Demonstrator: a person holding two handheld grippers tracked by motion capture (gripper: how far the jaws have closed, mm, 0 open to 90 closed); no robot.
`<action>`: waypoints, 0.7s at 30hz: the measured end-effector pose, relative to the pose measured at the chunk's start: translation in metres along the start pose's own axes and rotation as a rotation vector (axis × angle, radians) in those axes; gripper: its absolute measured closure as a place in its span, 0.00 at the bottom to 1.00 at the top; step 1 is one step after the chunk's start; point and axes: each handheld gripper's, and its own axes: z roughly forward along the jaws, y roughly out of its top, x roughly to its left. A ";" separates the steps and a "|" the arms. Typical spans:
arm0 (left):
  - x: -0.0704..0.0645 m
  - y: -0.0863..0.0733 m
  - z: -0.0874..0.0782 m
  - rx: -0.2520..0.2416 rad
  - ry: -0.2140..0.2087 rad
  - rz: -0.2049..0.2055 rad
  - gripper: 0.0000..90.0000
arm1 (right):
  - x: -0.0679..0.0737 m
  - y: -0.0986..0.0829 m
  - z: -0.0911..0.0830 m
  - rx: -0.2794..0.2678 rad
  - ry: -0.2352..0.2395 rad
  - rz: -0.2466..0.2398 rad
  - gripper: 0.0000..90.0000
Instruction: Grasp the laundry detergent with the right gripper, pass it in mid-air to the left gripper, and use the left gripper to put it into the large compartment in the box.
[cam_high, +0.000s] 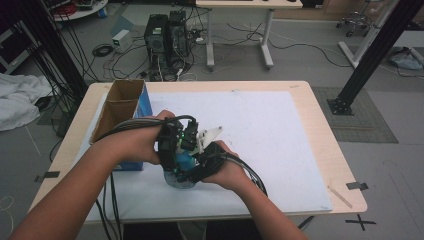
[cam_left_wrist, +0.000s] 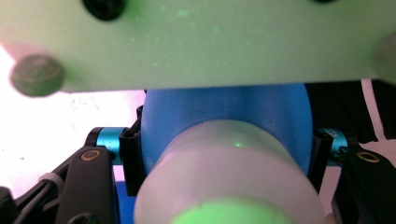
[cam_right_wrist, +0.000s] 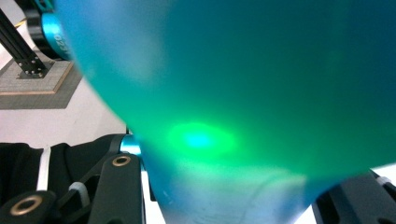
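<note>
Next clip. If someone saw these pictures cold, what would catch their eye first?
Probably the tangle at the near middle of the table: both hands bring the left gripper and right gripper together on one blue bottle. In the left gripper view the jaws sit against the bottle's blue neck on both sides, behind its pale cap. An open cardboard box stands at the table's left.

The high view is evenly lit and rather soft, with weak shadows under the hands on the white bench (cam_high: 280, 140). In both gripper views the blue object (cam_right_wrist: 261, 84) is very close and strongly blurred, with a green light spot glowing on it; the background there is overexposed.
</note>
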 end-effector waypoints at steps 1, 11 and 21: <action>0.000 0.000 0.000 0.000 -0.001 -0.001 0.41 | 0.000 0.000 0.000 0.002 0.004 0.006 0.53; 0.003 0.000 -0.002 0.012 -0.037 -0.013 0.43 | 0.001 0.001 0.001 0.000 0.005 -0.003 0.53; 0.005 0.005 -0.008 0.009 -0.045 -0.019 0.43 | 0.002 0.003 -0.005 -0.013 0.009 -0.001 0.50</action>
